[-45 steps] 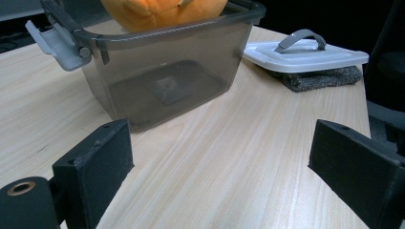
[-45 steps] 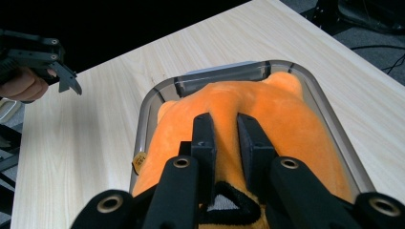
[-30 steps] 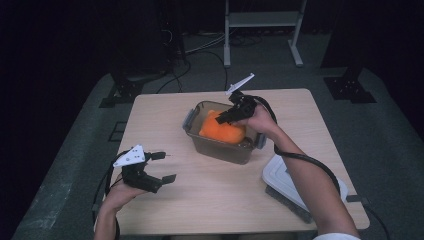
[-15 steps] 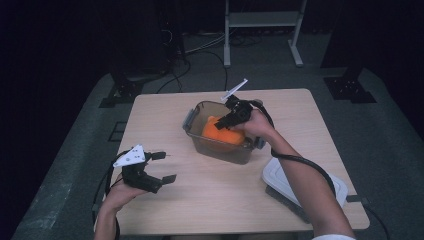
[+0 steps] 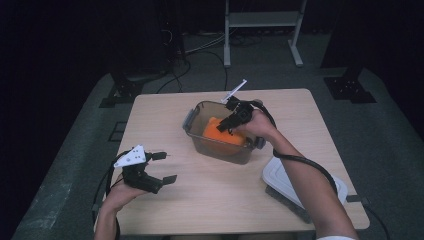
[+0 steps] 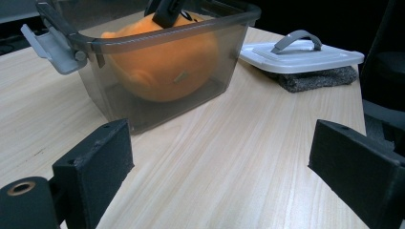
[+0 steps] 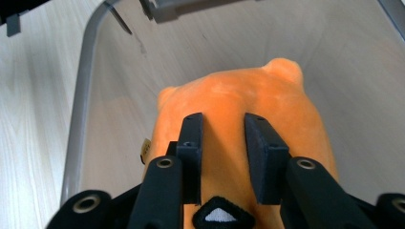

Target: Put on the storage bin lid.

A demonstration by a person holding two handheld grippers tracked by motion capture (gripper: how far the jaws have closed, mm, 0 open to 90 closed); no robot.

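Observation:
An orange plush toy (image 5: pixel 220 132) (image 6: pixel 162 62) (image 7: pixel 282 100) lies inside a smoky clear plastic container (image 5: pixel 198 107) (image 6: pixel 143 36) (image 7: pixel 80 95) at the middle of the table. My right gripper (image 5: pixel 226 125) (image 7: pixel 222 121) reaches down into the container right above the toy. Its jaws have just been opening and stand a little apart, with the toy's back under and between them, not pinched. At the table's front left, my left gripper (image 5: pixel 168 167) (image 6: pixel 219 138) rests wide open with nothing between its jaws, pointed at the container.
A white lid with a grey handle (image 5: pixel 295 180) (image 6: pixel 301 50) lies on a dark grey pad (image 6: pixel 310 80) at the table's front right, beside the right forearm. A grey latch (image 6: pixel 50 45) hangs on the container's end. Cables trail off both grippers.
The right gripper sank slightly into the container and its jaws parted from the toy, which now rests on the bottom. The left gripper has not moved.

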